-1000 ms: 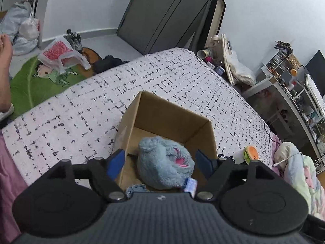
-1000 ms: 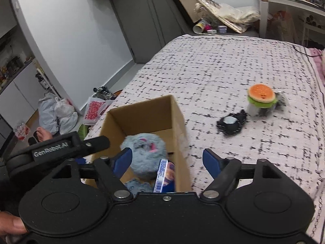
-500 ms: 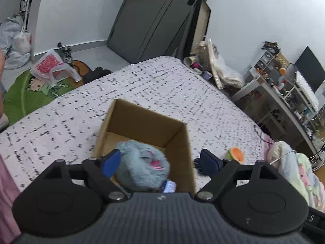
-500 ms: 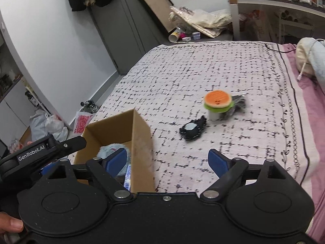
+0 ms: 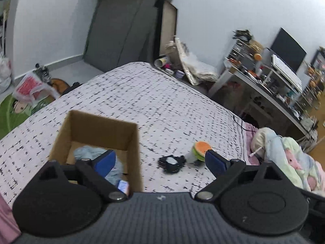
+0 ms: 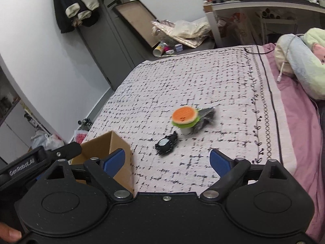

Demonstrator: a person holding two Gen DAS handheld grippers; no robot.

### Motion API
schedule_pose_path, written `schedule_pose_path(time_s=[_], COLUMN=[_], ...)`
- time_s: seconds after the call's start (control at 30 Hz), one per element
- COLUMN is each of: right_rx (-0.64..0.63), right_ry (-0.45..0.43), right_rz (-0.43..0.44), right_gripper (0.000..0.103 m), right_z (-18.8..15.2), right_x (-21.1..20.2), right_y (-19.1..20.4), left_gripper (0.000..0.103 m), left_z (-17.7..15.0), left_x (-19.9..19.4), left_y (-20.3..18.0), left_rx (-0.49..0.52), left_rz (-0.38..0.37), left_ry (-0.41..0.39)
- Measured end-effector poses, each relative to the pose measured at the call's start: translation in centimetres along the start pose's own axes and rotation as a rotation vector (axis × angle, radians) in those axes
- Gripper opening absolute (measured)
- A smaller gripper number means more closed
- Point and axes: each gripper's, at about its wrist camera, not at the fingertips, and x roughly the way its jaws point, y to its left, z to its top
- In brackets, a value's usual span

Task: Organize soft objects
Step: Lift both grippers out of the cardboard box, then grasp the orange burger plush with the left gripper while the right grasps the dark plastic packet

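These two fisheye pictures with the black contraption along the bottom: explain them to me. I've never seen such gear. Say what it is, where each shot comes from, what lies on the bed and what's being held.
No robot here: a person carries a two-finger tool in each hand, each with a camera looking along its blue-padded fingers. One picture looks over the left tool, the other over the right tool. Both have just been opening and hold nothing. On the checked bedspread stands a cardboard box with a fluffy blue plush toy inside. Beside the box lie a small black plush and a burger-shaped plush, not yet packed.
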Motion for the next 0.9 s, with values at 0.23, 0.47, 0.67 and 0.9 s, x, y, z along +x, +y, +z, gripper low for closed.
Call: schedule_pose_path(time_s=[0.23,0.47,0.67,0.9], right_rx=[0.036,0.056,0.055,0.037], right_ry=[-0.003,0.004,0.007,0.007], right_rz=[0.01,0.021,0.037,0.059], right_gripper=[0.09,0.091,0.091,0.091], right_z=[1.0,1.8,2.8,4.3], right_x=[-0.4,-0.4,-0.1,0.6], right_y=[-3.2,-5.7,-6.8,-7.5], left_gripper=[0.094,0.094,0.094,0.094], left_z=[-0.1,0.1,0.3,0.4], left_x=[0.5,1.1,1.9,3.1], left_y=[-2.4,-4.2,-5.8,-7.6], left_rx=[-0.024,-0.029,-0.014,0.0], left_rz=[0.026,0.057,0.058,0.059], left_ry=[0.031,0.054,0.061,0.061])
